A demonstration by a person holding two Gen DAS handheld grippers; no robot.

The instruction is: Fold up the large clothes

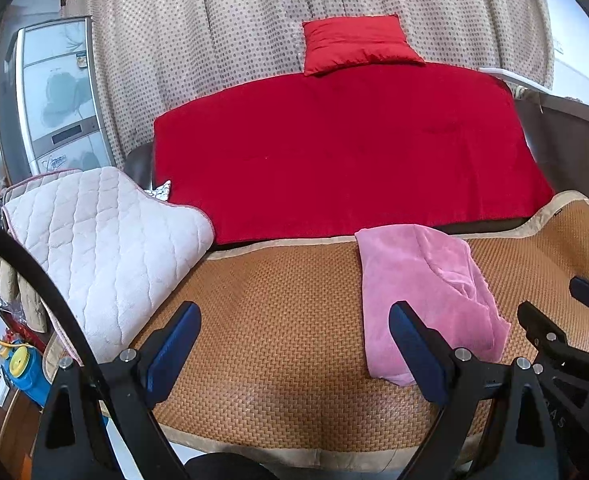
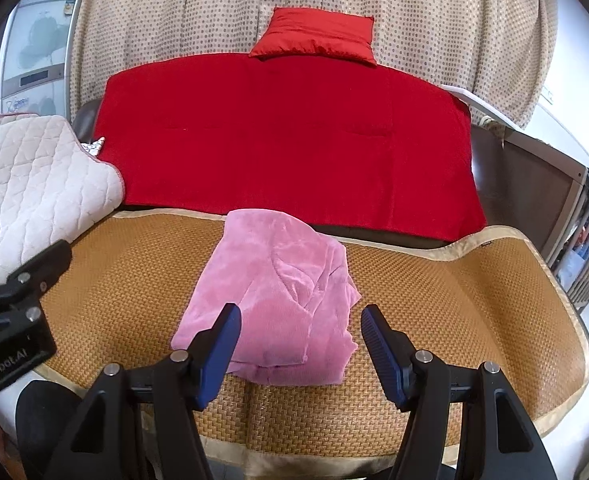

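Pink garment (image 2: 278, 296) dead ahead of right hand-held gripper (image 2: 298, 320), long axis running away; left hand-held gripper (image 1: 294, 328) offset left. Both wide open, empty.

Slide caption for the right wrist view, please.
Open right gripper hovers over a folded pink garment on a woven mat.
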